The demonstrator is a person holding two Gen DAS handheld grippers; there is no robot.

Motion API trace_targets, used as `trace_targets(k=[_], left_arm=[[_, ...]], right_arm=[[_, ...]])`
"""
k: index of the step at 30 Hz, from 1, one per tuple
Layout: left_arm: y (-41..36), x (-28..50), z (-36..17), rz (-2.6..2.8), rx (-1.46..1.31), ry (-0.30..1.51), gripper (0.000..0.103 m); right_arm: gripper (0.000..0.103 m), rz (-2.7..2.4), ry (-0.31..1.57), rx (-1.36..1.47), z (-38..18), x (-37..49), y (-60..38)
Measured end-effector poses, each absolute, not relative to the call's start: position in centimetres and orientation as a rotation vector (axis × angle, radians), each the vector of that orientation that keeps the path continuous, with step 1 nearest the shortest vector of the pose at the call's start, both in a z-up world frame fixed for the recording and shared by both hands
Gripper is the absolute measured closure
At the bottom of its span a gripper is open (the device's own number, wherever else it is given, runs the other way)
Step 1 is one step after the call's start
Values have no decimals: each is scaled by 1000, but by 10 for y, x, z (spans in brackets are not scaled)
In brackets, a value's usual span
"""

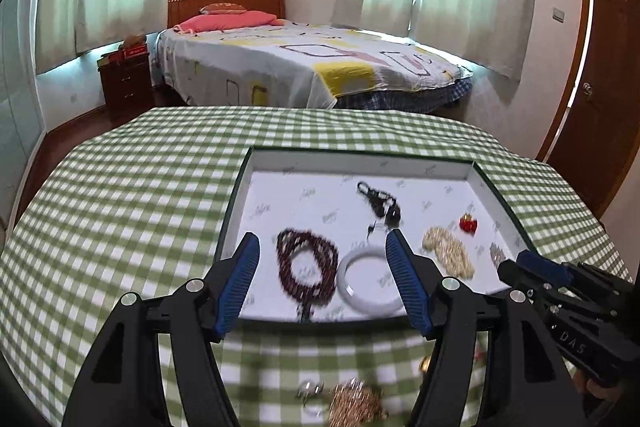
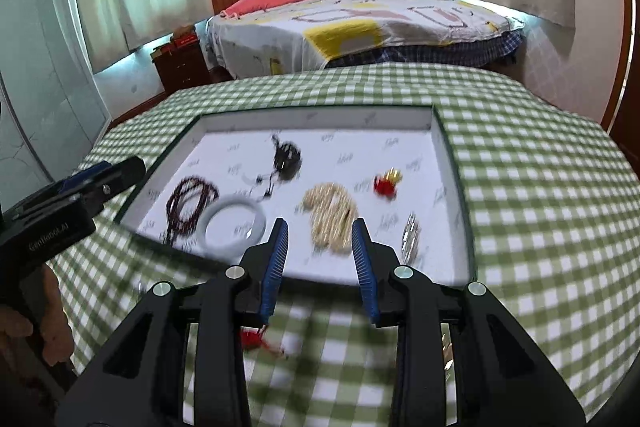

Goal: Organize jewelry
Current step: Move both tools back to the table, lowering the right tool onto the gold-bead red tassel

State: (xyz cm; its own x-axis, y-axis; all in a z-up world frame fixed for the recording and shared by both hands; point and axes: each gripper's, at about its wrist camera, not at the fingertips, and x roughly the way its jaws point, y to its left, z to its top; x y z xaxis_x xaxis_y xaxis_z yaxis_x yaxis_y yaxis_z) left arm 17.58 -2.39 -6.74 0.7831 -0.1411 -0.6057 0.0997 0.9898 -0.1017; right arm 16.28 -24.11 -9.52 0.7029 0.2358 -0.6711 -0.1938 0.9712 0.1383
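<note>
Lying loose on the green checked tablecloth (image 1: 132,211), just short of the tray's near rim, a gold-coloured chain heap (image 1: 354,405) and a small silvery piece (image 1: 310,391) beside it are waiting to be sorted; both are sitting under the left gripper (image 1: 322,263), behind and below its fingertips, so that hand is looking the nearer one, and I judge it would have to draw back and tip down to reach them. A red trinket (image 2: 256,341) is lying likewise under the right gripper (image 2: 320,245), below its left finger. Inside the white tray (image 1: 280,163) a dark beaded bracelet (image 1: 308,263), a white bangle (image 1: 370,281), a cream bead strand (image 1: 448,251), a black corded piece (image 1: 380,205), a red charm (image 1: 468,224) and a silver item (image 1: 497,253) are resting, set apart. Both grippers are hanging over the tray's near rim, fingers apart with nothing between them, the left pair spread wider than the right. Blur is smearing the loose pieces, so the chain heap's long axis cannot be told, and gripper frames are cutting off part of each; something gold (image 1: 425,365) by the left gripper's right finger is too hidden to name.
</note>
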Motion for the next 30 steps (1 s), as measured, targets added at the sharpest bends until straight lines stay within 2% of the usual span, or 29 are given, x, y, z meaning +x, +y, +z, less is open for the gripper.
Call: trace_targets(k=[16, 18, 20, 30], left_arm=[[-11, 137, -95, -82, -55, 706, 39], [-8, 132, -98, -75, -53, 709, 39], [-5, 129, -100, -68, -50, 712, 39], [17, 122, -110, -18, -67, 737, 39]], right_arm=[[70, 265, 780, 39, -115, 124, -225], [69, 267, 780, 35, -116, 123, -222], [59, 264, 775, 30, -116, 122, -219], [56, 303, 809, -8, -124, 121, -197]])
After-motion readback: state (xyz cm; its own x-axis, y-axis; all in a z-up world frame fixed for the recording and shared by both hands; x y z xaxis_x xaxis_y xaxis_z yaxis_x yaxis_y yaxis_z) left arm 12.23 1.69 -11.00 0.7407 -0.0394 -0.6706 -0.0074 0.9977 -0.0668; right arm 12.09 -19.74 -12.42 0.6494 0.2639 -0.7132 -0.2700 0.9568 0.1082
